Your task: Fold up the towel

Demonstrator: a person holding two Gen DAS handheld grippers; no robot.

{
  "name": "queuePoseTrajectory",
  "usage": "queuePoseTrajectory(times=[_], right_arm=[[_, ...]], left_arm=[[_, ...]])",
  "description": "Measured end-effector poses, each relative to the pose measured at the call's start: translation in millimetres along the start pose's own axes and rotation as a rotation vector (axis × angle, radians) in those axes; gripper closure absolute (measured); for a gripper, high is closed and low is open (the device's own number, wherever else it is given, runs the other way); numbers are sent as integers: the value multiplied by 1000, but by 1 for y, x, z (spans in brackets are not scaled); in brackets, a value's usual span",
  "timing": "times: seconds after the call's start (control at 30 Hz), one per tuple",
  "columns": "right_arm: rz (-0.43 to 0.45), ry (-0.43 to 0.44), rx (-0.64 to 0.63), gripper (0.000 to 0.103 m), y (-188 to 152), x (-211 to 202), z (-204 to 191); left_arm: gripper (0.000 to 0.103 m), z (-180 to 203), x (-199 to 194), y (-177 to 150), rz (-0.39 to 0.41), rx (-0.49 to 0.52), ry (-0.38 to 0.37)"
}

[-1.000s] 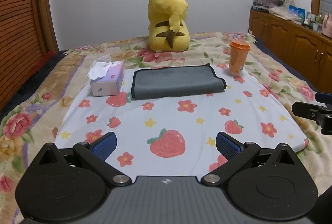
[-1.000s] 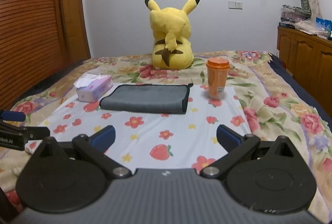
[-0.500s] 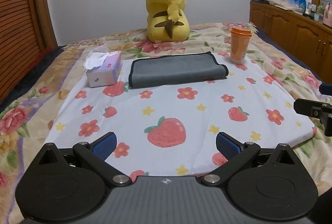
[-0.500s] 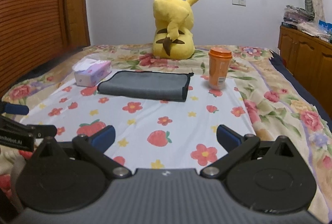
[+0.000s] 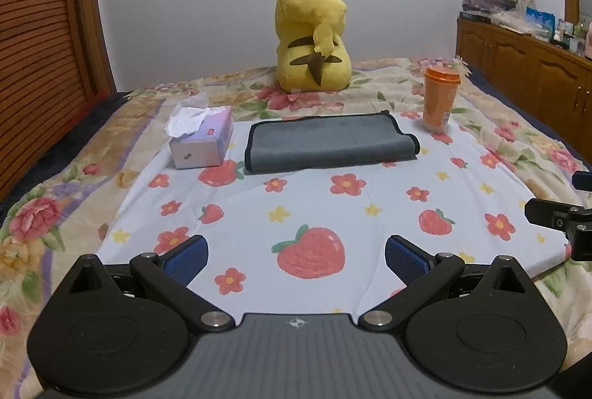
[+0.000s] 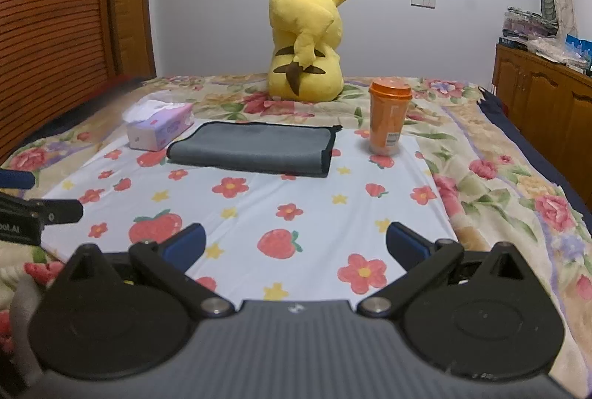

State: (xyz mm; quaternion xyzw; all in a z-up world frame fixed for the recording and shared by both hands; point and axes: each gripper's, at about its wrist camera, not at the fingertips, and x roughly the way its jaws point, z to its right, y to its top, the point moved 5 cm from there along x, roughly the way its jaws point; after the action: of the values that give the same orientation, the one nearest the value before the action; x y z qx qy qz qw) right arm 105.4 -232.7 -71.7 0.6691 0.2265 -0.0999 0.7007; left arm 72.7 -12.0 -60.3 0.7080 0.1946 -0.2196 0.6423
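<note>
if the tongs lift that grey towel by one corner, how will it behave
The grey towel would probably go floppy and unfold, since it lies as soft, rounded layers. It looks thin, so likely light. Its matte, fuzzy surface suggests the pads would grip it rather than slip.

Towel (image 5: 329, 141): grey matt cloth, short nap, dark stitched edging. Printed sheet (image 5: 333, 210): smooth thin fabric, lightly creased. Tissue box (image 5: 205, 143) at the towel's 9 o'clock: glossy card, soft paper. Cup (image 6: 388, 119) at its 3 o'clock: orange plastic. Plush toy (image 6: 305, 40) at 12 o'clock: fuzzy yellow pile. Cabinet (image 5: 525, 66): varnished wood.
</note>
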Motion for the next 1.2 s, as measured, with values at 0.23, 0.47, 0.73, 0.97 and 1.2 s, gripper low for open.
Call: queuePoseTrajectory(times=[0.23, 0.47, 0.73, 0.97, 1.2], right_arm=[[33, -17, 25, 0, 2, -5, 5], [69, -29, 37, 0, 4, -10, 8], [92, -44, 40, 0, 6, -12, 10], [111, -51, 43, 0, 7, -15, 12], [136, -58, 45, 0, 8, -19, 13]], left_arm=[[0, -1, -7, 3, 38, -2, 7], [0, -3, -13, 7, 69, -7, 8], [0, -3, -19, 11, 114, 8, 18], [0, -1, -23, 13, 144, 39, 31], [0, -1, -29, 16, 173, 37, 27]])
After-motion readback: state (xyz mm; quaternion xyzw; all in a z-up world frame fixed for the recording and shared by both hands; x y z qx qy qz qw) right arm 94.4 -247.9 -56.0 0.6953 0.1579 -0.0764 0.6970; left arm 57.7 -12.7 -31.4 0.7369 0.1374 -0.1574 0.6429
